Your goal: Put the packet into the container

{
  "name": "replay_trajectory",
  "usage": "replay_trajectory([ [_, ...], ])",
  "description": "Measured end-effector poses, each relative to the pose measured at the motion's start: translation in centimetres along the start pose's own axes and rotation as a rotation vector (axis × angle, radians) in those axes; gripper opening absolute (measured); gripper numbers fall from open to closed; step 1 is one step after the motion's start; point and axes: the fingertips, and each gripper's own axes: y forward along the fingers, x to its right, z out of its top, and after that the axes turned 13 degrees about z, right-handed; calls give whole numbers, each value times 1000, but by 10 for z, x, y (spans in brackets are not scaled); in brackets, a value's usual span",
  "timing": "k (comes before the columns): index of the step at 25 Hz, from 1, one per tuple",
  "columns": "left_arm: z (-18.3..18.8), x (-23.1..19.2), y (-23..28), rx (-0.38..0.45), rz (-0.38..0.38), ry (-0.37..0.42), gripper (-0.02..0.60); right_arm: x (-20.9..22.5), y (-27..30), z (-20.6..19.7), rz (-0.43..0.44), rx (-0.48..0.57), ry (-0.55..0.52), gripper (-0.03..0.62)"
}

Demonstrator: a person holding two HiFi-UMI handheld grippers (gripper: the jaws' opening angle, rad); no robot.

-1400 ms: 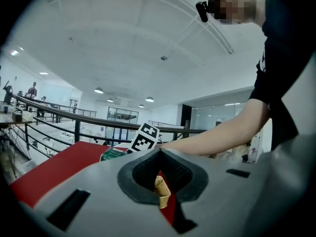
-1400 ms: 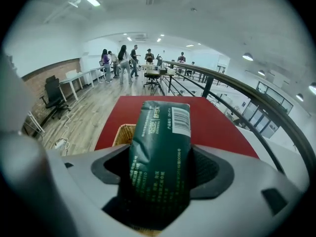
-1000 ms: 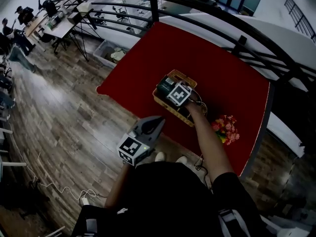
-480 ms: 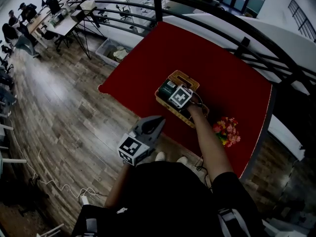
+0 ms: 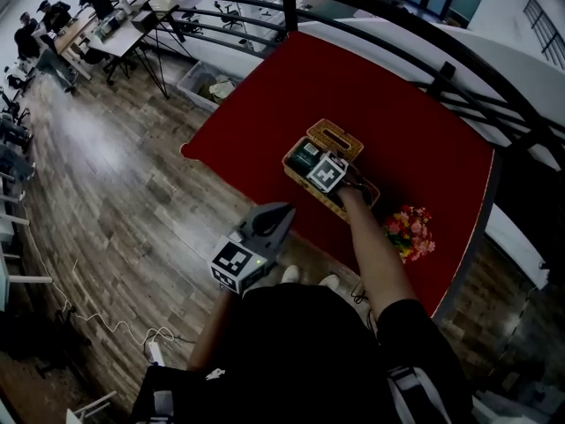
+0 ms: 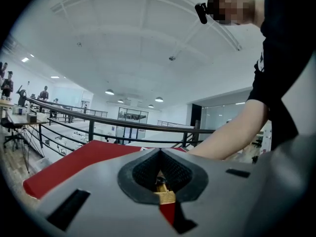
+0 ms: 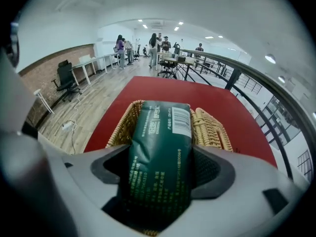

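A dark green packet [image 7: 160, 152] with a barcode label sits between the jaws of my right gripper [image 7: 160, 174], which is shut on it. Its far end hangs over a woven wicker basket [image 7: 212, 127]. In the head view the right gripper [image 5: 311, 161] points steeply down above the basket [image 5: 334, 136], which stands near the front edge of the red table [image 5: 371, 87], and the packet [image 5: 305, 155] shows beside its marker cube. My left gripper [image 5: 284, 210] is shut and empty, held close to the body over the wooden floor, off the table. In the left gripper view its jaws [image 6: 160, 154] meet.
A small bunch of pink and yellow flowers [image 5: 408, 230] lies on the table to the right of the basket. A black railing [image 5: 441, 69] curves behind the table. Beyond the table's left edge lies wooden floor [image 5: 115, 201], with desks and people far off.
My right gripper has sunk a little toward the basket with the packet in it. The left gripper has stayed where it was.
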Motion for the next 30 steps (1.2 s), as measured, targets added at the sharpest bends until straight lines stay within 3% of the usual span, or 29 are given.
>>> replay_trajectory([
  [6, 0, -5, 0, 12, 5, -13, 8, 0, -5, 6, 2, 55, -3, 385],
  [9, 1, -5, 5, 18, -6, -17, 8, 8, -16, 15, 19, 136, 23, 448],
  [13, 5, 1, 10, 28, -30, -15, 8, 8, -38, 20, 33, 188, 45, 453],
  [19, 16, 0, 11, 52, -42, -13, 8, -14, -117, 53, 24, 490, 95, 444],
  [20, 16, 0, 11, 57, -42, -13, 8, -19, -135, 57, 1, 544, 98, 395],
  [21, 17, -1, 11, 61, -43, -13, 8, -24, -153, 59, -31, 598, 102, 264],
  [23, 20, -1, 12, 69, -48, -13, 8, -36, -190, 61, -78, 696, 112, 122],
  [25, 23, 0, 14, 77, -55, -16, 8, -52, -222, 63, -100, 782, 112, 54],
  [30, 30, 6, 20, 101, -79, -17, 8, -89, -278, 65, -154, 915, 71, 23],
])
